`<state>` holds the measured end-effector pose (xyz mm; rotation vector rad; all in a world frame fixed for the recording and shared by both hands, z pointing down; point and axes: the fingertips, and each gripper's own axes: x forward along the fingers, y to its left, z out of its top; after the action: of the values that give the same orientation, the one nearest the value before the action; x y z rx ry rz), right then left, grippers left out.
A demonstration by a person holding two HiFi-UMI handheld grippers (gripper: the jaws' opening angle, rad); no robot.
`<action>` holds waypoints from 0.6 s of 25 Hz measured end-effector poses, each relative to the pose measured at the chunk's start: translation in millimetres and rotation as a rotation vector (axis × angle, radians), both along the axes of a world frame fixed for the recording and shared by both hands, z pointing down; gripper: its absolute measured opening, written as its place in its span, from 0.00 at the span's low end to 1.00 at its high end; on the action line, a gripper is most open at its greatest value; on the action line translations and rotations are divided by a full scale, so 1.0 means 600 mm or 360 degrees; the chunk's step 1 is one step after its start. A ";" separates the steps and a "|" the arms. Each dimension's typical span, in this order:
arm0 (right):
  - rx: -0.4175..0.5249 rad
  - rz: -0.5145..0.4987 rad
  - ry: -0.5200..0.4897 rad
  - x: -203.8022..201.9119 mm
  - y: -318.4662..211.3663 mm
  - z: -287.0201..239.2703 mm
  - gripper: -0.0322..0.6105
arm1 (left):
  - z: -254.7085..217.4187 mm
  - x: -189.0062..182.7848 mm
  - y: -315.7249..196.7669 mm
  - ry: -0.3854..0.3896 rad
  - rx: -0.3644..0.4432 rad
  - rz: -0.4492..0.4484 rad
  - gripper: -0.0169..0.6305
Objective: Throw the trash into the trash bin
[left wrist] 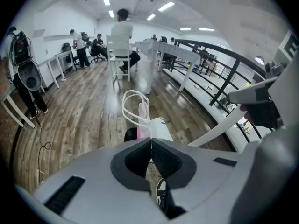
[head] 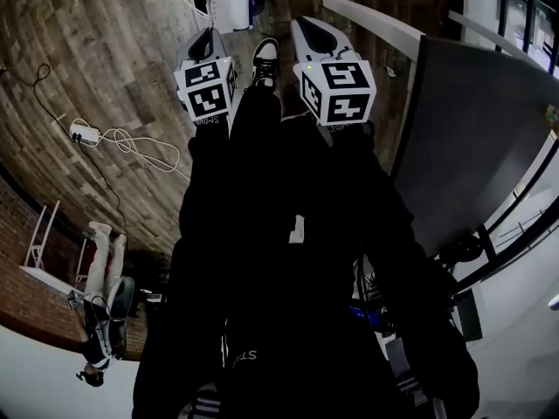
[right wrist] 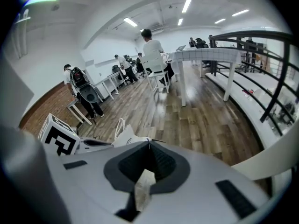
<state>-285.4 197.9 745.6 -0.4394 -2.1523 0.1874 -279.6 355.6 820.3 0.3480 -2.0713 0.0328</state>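
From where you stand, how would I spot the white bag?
Follow the wooden floor ahead of the person's shoe. The white bag stands just beyond it. Its tall looped handles set it apart from the flat power strip lying farther left.

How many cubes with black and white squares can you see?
2. The left cube rides on the left gripper, at the head view's left; the right cube rides on the right gripper, beside it. No others seem hidden.
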 end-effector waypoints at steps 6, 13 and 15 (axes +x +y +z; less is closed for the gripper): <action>0.0004 0.0014 0.0056 0.014 -0.003 0.091 0.07 | 0.098 0.008 0.018 0.0040 -0.0037 -0.0024 0.03; -0.0024 -0.0017 0.0104 0.015 0.016 0.170 0.07 | 0.206 -0.011 0.029 0.0103 -0.0059 -0.0066 0.03; -0.0032 -0.0014 0.0109 0.011 0.017 0.181 0.07 | 0.226 -0.017 0.027 0.0118 -0.0062 -0.0062 0.03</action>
<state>-278.7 208.0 854.1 -0.4480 -2.0827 0.2162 -289.8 371.7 956.0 0.2811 -2.0005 0.0360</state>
